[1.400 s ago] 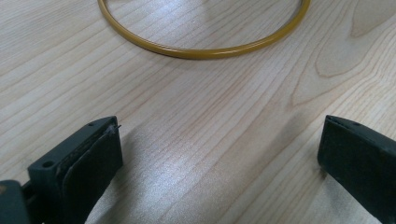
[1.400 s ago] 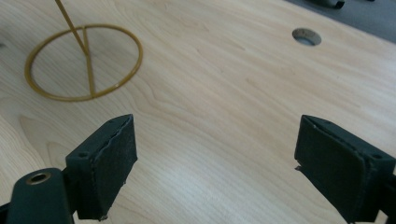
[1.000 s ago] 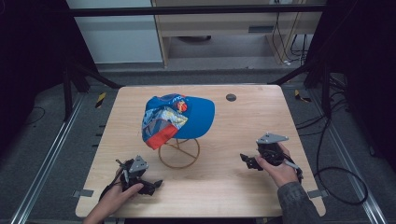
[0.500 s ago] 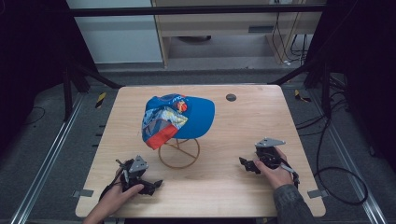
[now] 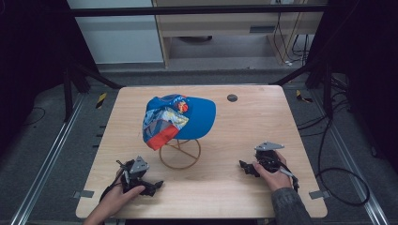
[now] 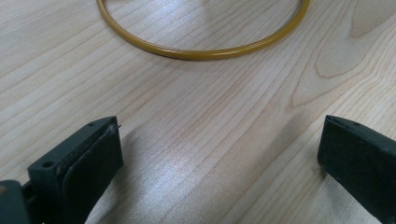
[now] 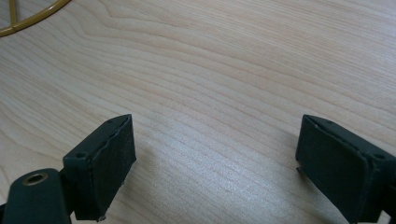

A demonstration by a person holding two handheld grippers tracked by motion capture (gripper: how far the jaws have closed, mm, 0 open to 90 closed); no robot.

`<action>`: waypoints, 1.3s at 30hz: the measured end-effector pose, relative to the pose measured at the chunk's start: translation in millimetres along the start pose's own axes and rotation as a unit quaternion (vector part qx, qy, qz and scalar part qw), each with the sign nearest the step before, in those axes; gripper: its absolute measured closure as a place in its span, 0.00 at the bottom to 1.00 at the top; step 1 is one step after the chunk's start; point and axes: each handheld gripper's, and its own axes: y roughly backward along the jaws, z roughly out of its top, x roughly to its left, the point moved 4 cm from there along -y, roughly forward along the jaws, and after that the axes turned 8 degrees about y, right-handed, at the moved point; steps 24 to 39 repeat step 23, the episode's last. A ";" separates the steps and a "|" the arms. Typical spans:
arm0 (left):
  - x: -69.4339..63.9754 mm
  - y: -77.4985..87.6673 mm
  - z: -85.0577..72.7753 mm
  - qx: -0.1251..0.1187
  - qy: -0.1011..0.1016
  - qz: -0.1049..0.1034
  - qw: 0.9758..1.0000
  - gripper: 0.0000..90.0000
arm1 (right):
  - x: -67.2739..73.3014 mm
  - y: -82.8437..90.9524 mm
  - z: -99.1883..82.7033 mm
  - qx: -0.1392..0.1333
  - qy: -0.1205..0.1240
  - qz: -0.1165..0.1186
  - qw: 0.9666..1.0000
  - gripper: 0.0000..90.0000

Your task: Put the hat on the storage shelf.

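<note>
One blue cap [image 5: 187, 115] sits on one yellow wire stand [image 5: 179, 153] at the counter [image 5: 263, 117] centre, with two grippers, left gripper [image 5: 152, 186] and right gripper [image 5: 245, 167], and one dark disc [image 5: 232, 98].

blue cap [image 5: 187, 115] with perhaps cartoon-printed panel; yellow wire stand [image 5: 179, 153].

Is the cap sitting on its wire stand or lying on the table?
On the stand. In the high view the blue cap rests atop the yellow wire stand, raised clear of the wooden table.
</note>
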 end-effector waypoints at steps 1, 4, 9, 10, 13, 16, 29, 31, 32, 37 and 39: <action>0.0 0.0 0.0 0.000 0.000 0.000 1.000 0.00 | 0.3 -0.3 0.2 -0.001 -0.001 0.000 1.000 0.13; 0.0 0.0 0.0 0.000 0.000 0.000 1.000 0.00 | 1.2 -0.7 -0.2 -0.002 -0.002 -0.002 1.000 0.13; 0.0 0.0 0.0 0.000 0.000 0.000 1.000 0.00 | 4.5 -1.0 -1.5 -0.006 0.006 -0.009 1.000 0.13; 0.0 0.0 0.0 0.000 0.000 0.000 1.000 0.00 | 5.0 -0.8 -1.9 -0.005 0.014 -0.013 1.000 0.12; 0.0 0.0 0.0 0.000 0.000 0.000 1.000 0.00 | 6.6 -0.6 -2.1 -0.002 0.016 -0.014 1.000 0.12; 0.0 0.0 -0.1 0.000 0.000 0.000 1.000 0.00 | 10.2 -0.1 -3.7 0.005 0.032 -0.021 0.999 0.11; 0.0 0.0 -0.1 0.000 0.000 0.000 1.000 0.00 | 13.6 4.5 -7.9 0.006 0.023 -0.030 0.999 0.11; 0.0 0.0 -0.1 0.000 0.000 0.000 1.000 0.00 | 13.6 4.5 -7.9 0.006 0.023 -0.030 0.999 0.11; 0.0 0.0 -0.1 0.000 0.000 0.000 1.000 0.00 | 13.6 4.5 -7.9 0.006 0.023 -0.030 0.999 0.11; 0.0 0.0 -0.1 0.000 0.000 0.000 1.000 0.00 | 13.6 4.5 -7.9 0.006 0.023 -0.030 0.999 0.11; 0.0 0.0 -0.1 0.000 0.000 0.000 1.000 0.00 | 13.6 4.5 -7.9 0.006 0.023 -0.030 0.999 0.11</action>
